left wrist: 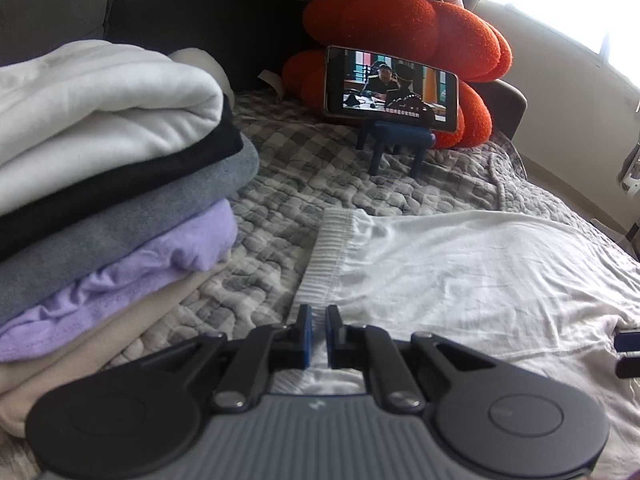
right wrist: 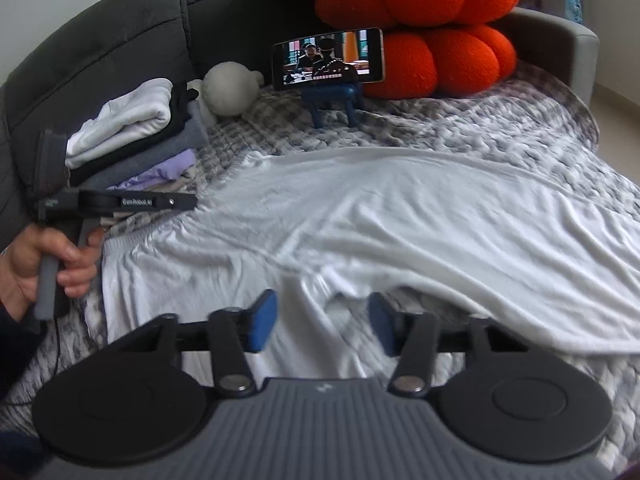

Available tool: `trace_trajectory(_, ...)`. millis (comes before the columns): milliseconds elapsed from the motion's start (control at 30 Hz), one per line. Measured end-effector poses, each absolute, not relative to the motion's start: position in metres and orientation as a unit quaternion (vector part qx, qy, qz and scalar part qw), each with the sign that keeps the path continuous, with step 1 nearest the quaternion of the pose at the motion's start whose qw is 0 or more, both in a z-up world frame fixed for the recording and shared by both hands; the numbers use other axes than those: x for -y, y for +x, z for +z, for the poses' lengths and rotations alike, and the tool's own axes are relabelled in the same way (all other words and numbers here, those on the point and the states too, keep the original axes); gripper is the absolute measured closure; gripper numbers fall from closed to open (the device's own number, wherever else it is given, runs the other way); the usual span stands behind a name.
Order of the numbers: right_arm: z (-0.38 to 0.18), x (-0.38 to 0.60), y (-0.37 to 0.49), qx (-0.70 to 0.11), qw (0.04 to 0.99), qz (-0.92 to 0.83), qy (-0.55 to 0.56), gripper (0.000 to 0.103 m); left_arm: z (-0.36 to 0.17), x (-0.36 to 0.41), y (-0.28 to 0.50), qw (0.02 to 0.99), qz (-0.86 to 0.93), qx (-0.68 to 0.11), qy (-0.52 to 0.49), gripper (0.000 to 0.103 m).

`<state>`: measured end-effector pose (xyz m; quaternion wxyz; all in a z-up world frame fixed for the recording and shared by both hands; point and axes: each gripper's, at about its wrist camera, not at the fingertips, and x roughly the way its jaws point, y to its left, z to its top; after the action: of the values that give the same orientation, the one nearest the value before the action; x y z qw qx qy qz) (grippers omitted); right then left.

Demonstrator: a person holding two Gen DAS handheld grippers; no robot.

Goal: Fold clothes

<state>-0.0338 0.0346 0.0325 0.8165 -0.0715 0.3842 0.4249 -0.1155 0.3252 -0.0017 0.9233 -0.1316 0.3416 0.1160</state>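
Observation:
A white garment [left wrist: 460, 276] [right wrist: 360, 216] with a ribbed elastic waistband [left wrist: 324, 256] lies spread and wrinkled on the checked quilt. My left gripper [left wrist: 319, 332] sits at the near end of that waistband. Its jaws are almost together, pinching the band's edge. In the right wrist view the left gripper [right wrist: 176, 202] shows from the side, its tip at the garment's left corner, with a hand [right wrist: 60, 260] on its handle. My right gripper [right wrist: 322, 322] hovers low over the garment's near edge with its jaws apart. A raised fold lies between the blue pads [right wrist: 264, 320], which do not press it.
A stack of folded clothes [left wrist: 120, 184] [right wrist: 140, 136] in white, black, grey, lilac and beige stands at the left. Behind the garment a phone [left wrist: 392, 88] [right wrist: 328, 62] plays video on a blue stand, leaning on an orange cushion [right wrist: 432, 20]. A grey plush toy [right wrist: 230, 88] sits by the dark sofa back.

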Motion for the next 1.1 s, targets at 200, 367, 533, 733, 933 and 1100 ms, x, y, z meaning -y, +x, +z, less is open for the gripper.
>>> trace_trajectory(200, 0.037, -0.054, -0.042, -0.355, 0.813, 0.45, -0.103, 0.086, 0.005, -0.321, -0.116, 0.929, 0.103, -0.323, -0.151, 0.096)
trace_trajectory(367, 0.027, -0.067, -0.047, -0.355, 0.804, 0.452, -0.149, 0.087, -0.006, -0.307, -0.105, 0.928, 0.093, -0.335, -0.136, 0.096)
trace_trajectory(533, 0.022, -0.05, -0.035, -0.374, 0.816, 0.424, -0.124, 0.096, -0.006, -0.31, -0.105, 0.924, 0.096, -0.339, -0.147, 0.096)
trace_trajectory(733, 0.022, -0.024, -0.038, -0.383, 0.828, 0.397, -0.102, 0.096, -0.002, -0.311, -0.109, 0.924, 0.099, -0.34, -0.147, 0.096)
trace_trajectory(933, 0.022, 0.004, -0.046, -0.387, 0.837, 0.375, -0.091, 0.089, 0.01, -0.299, -0.123, 0.931, 0.086, -0.321, -0.151, 0.096)
trace_trajectory(1100, 0.022, 0.032, -0.047, -0.39, 0.848, 0.354, -0.053, 0.086, 0.008, -0.279, -0.127, 0.932, 0.052, -0.323, -0.156, 0.095)
